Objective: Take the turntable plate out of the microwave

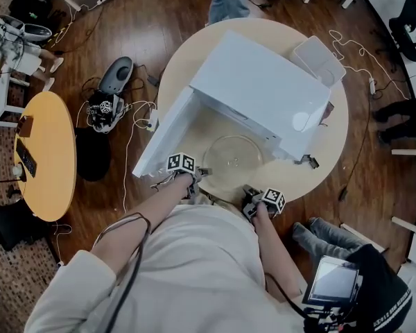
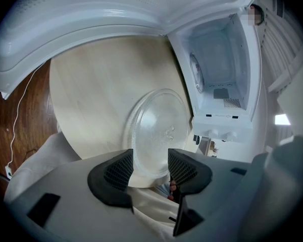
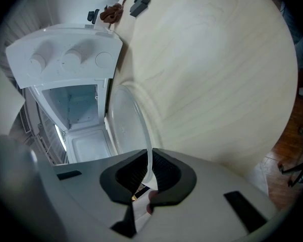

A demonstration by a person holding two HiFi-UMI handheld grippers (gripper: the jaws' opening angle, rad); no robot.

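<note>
Head view looks steeply down; both close gripper views share the turntable plate (image 2: 156, 130).

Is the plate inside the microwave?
No, the plate is out over the table, in front of the open microwave.
</note>
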